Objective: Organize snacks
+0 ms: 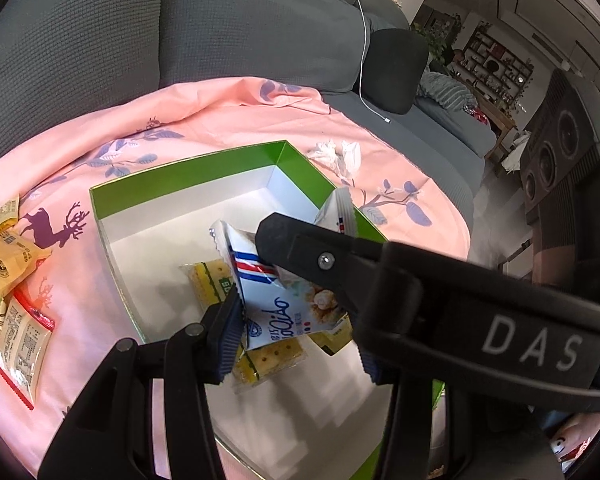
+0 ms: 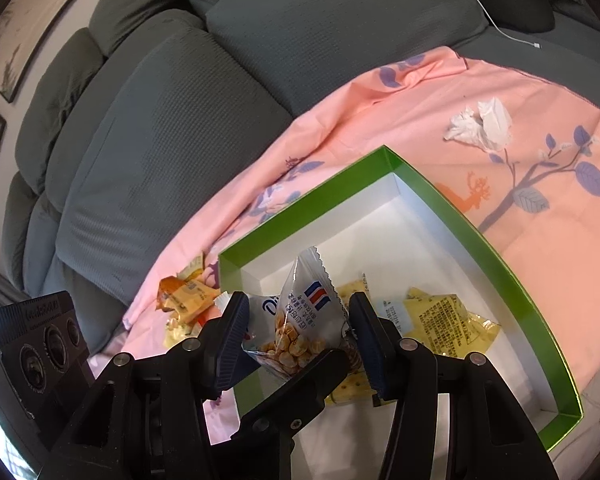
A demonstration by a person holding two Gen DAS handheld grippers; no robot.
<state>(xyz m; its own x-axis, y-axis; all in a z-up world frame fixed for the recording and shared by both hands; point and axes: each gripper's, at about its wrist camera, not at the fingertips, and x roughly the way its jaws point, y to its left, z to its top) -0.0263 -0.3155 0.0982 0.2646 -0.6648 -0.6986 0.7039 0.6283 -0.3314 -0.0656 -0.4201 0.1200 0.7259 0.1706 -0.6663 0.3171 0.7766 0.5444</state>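
Nearest the left wrist camera, the left gripper point(image 1: 296, 320) stands part-open, its ribbed pads pressing the two sides of a white snack packet point(image 1: 284, 300) with red and blue stripes. The right gripper's black finger crosses over that packet from the right side of the view. In the right wrist view the right gripper point(image 2: 300, 338) is also part-open and clamped on a white striped packet point(image 2: 304, 320) showing round puffed pieces through its clear lower part; the tip of the other gripper pokes in just beneath it. Whether both grip one and the same packet I cannot tell.

Both packets hang over the near end of a shallow box point(image 2: 452, 204) with green walls and a white inside. On its floor lie yellow cracker packets point(image 1: 208, 284) beneath the held packet, and a yellow pouch point(image 2: 448, 320) printed with text lies near the right wall. The far half of the box floor is bare.

The box sits on a pink cloth point(image 1: 228, 120) printed with blue leaves and a purple deer. More yellow and orange snack packets point(image 1: 8, 280) lie on the cloth outside the box's left wall. A crumpled white tissue point(image 2: 482, 124) lies beyond its far corner.

Behind is a grey sofa point(image 2: 180, 100) with a white cable point(image 1: 364, 40) trailing over it. Farther off stand shelves and a speaker cabinet point(image 1: 556, 148).
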